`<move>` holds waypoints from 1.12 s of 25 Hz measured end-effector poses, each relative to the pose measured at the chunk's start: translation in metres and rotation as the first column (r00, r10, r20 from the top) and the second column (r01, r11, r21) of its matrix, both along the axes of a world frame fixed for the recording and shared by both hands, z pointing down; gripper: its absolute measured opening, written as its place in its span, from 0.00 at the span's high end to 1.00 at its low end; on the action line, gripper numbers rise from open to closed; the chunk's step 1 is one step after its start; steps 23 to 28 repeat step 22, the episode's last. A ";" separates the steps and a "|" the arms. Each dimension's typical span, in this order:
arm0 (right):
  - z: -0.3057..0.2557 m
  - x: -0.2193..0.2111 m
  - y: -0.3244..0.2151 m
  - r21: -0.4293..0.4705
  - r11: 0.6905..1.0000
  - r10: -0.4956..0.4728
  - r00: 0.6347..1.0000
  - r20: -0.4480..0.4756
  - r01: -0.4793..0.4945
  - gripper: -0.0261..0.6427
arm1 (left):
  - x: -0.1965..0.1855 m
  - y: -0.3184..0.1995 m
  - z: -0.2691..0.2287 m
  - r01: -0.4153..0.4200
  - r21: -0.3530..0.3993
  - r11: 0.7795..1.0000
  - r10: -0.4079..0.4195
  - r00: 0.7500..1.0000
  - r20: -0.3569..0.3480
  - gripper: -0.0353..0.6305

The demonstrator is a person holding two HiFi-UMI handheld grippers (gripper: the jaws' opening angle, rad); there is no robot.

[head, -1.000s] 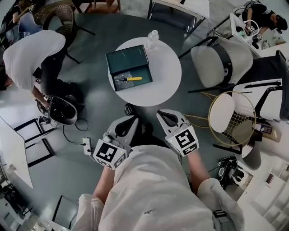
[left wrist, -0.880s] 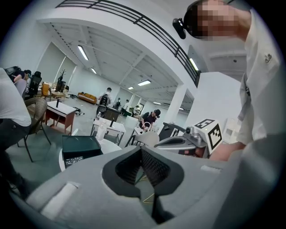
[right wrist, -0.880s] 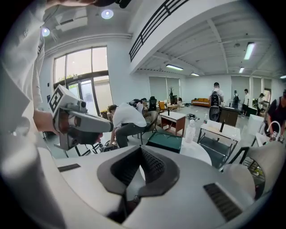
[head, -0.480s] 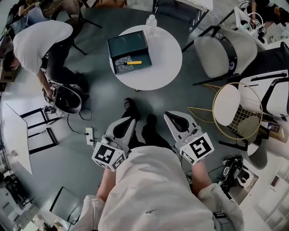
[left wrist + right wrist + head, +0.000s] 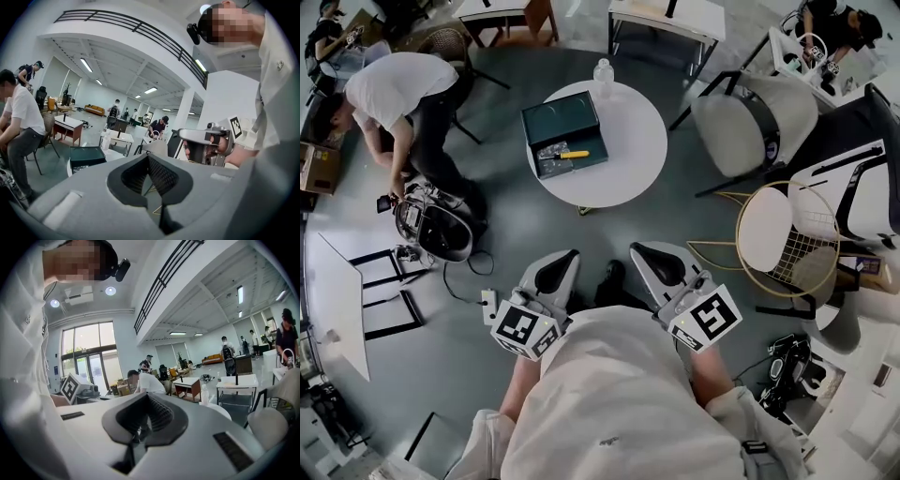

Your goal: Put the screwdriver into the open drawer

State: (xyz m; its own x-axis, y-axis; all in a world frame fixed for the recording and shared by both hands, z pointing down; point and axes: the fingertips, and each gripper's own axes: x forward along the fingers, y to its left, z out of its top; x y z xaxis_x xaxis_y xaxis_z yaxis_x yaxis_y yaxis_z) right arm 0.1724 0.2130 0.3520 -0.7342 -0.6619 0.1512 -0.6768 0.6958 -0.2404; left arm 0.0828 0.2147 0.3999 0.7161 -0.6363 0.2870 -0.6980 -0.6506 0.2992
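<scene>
Currently both tools held low, close to my body. Left gripper (image 5: 148,161): jaws pressed together, nothing between them. Right gripper (image 5: 147,399): jaws likewise closed, empty. In head view both point forward toward round white table (image 5: 630,150), well apart from it. On table, dark green box (image 5: 561,117) with drawer (image 5: 592,161) pulled open toward me. Screwdriver (image 5: 573,154), yellow handle, lies inside drawer. Clear bottle (image 5: 602,71) at table's far edge. Person in white shirt (image 5: 398,80) bends over at left.

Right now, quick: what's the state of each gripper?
Left gripper: closed, holding nothing.
Right gripper: closed, holding nothing.
</scene>
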 end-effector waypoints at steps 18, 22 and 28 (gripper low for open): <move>-0.005 -0.006 0.015 0.014 1.000 -0.008 1.000 0.010 0.008 0.95 | -0.005 0.011 0.010 0.023 -0.024 0.999 -0.023 1.000 0.004 0.93; -0.003 -0.002 0.025 0.016 1.000 -0.001 1.000 -0.001 0.001 0.95 | 0.003 0.021 0.019 -0.007 -0.023 1.000 0.008 0.999 0.050 0.93; -0.003 -0.002 0.025 0.016 1.000 -0.001 1.000 -0.001 0.001 0.95 | 0.003 0.021 0.019 -0.007 -0.023 1.000 0.008 0.999 0.050 0.93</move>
